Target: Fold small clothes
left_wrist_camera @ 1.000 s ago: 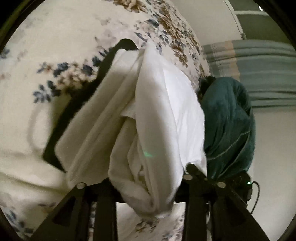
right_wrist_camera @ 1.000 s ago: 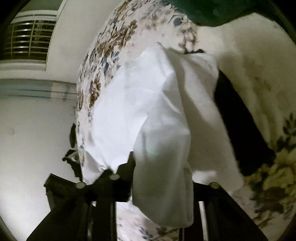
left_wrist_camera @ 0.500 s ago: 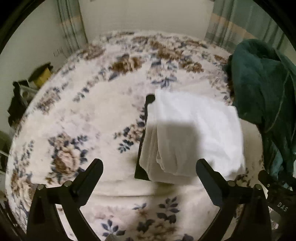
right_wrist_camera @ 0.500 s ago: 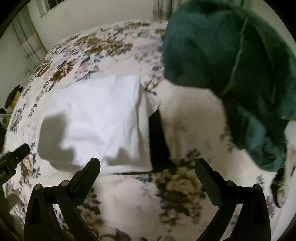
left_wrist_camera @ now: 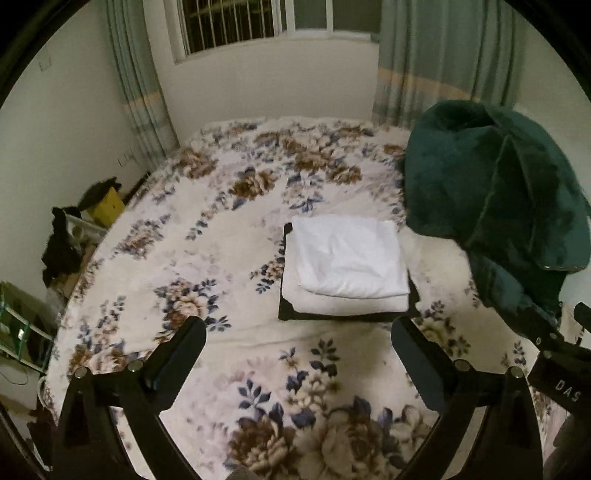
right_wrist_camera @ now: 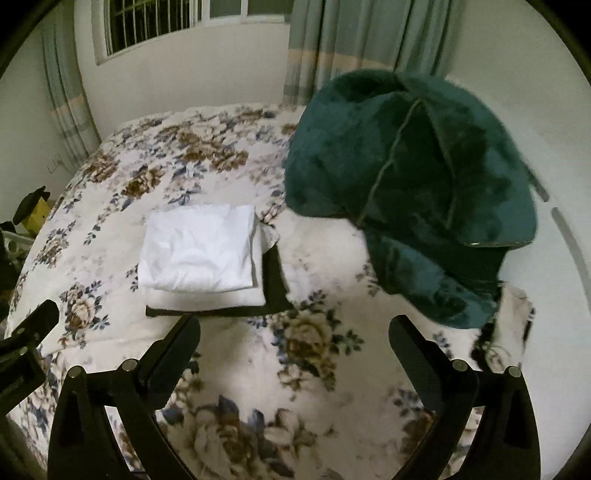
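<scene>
A folded white garment [left_wrist_camera: 349, 256] [right_wrist_camera: 201, 247] lies on top of a folded cream piece [left_wrist_camera: 343, 302] [right_wrist_camera: 210, 297], and both rest on a folded black piece [left_wrist_camera: 288, 314] [right_wrist_camera: 275, 280], stacked on the floral bedspread [left_wrist_camera: 207, 236] [right_wrist_camera: 314, 369]. My left gripper [left_wrist_camera: 298, 339] hangs high above the bed in front of the stack, open, with nothing between its fingers. My right gripper [right_wrist_camera: 295, 338] is also raised and open, empty, with the stack to the left of its gap. The other gripper's body shows at the left edge of the right wrist view and at the right edge of the left wrist view.
A large dark green plush blanket [left_wrist_camera: 495, 195] [right_wrist_camera: 410, 184] is heaped on the right side of the bed. Curtains [left_wrist_camera: 443, 55] and a barred window [left_wrist_camera: 236, 22] stand behind. Dark clothes and a yellow box [left_wrist_camera: 107, 206] sit on the floor at the left.
Both grippers let go of the white garment, which now lies folded on the stack. Both opened wide and rose up and back, away from the bed.
</scene>
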Available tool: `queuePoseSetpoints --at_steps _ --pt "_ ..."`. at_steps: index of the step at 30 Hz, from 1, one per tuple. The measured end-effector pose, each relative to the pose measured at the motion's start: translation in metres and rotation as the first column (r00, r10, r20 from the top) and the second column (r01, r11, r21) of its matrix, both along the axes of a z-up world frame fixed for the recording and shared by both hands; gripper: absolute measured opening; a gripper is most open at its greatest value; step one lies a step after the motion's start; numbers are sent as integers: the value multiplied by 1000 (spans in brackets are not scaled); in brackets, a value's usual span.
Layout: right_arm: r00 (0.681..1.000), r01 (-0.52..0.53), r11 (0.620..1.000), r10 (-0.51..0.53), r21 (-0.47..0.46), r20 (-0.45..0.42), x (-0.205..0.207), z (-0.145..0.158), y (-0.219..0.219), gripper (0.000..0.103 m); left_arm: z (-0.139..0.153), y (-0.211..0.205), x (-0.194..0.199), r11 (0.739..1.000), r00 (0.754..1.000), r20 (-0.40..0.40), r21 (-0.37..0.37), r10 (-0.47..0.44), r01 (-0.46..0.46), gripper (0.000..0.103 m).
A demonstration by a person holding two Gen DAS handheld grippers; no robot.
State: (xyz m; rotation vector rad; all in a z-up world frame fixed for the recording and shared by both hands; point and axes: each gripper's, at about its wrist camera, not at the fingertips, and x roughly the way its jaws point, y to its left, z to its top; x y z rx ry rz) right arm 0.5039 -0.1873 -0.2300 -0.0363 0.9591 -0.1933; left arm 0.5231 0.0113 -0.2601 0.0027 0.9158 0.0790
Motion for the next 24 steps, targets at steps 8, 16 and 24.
queuePoseSetpoints --at_steps 8,16,24 --pt "992 -24 999 27 -25 126 -116 103 0 103 89 -9 -88 1000 994 111 -11 -1 3 103" --pt "970 -69 997 72 -17 233 -215 192 4 103 145 -14 -155 1000 983 185 -5 -2 3 103" --pt "952 -109 994 108 -14 287 -282 241 7 103 176 -9 -204 1000 973 232 -20 9 -4 103"
